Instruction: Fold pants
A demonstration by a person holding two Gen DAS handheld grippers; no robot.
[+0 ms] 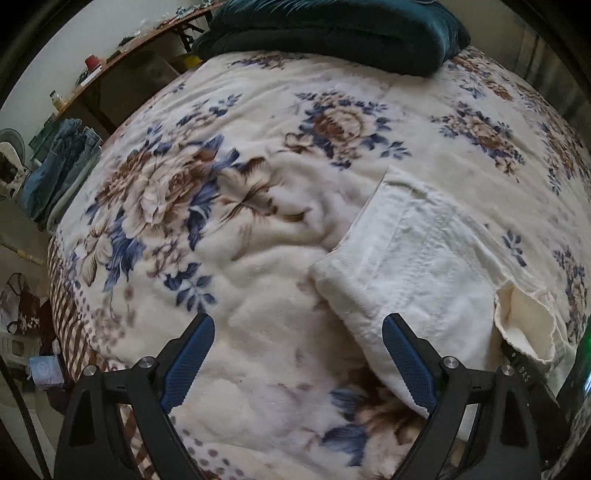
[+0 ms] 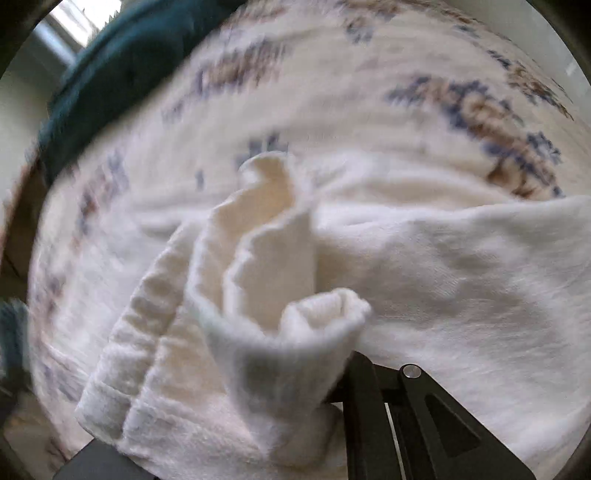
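The white pants (image 1: 424, 258) lie partly folded on the floral blanket (image 1: 258, 221), right of centre in the left wrist view. My left gripper (image 1: 298, 363) is open and empty, just above the blanket, its right finger (image 1: 406, 365) over the pants' near edge. At the far right of that view a bunched white hem (image 1: 524, 325) is lifted by the other gripper. In the right wrist view, which is blurred, my right gripper (image 2: 314, 398) is shut on a bunched fold of the pants (image 2: 280, 332); the cloth hides its fingertips.
A folded dark teal blanket (image 1: 332, 29) lies at the far end of the bed. A pile of blue jeans (image 1: 59, 170) sits off the bed's left side, below a cluttered wooden shelf (image 1: 122, 55). The bed's left edge drops to the floor.
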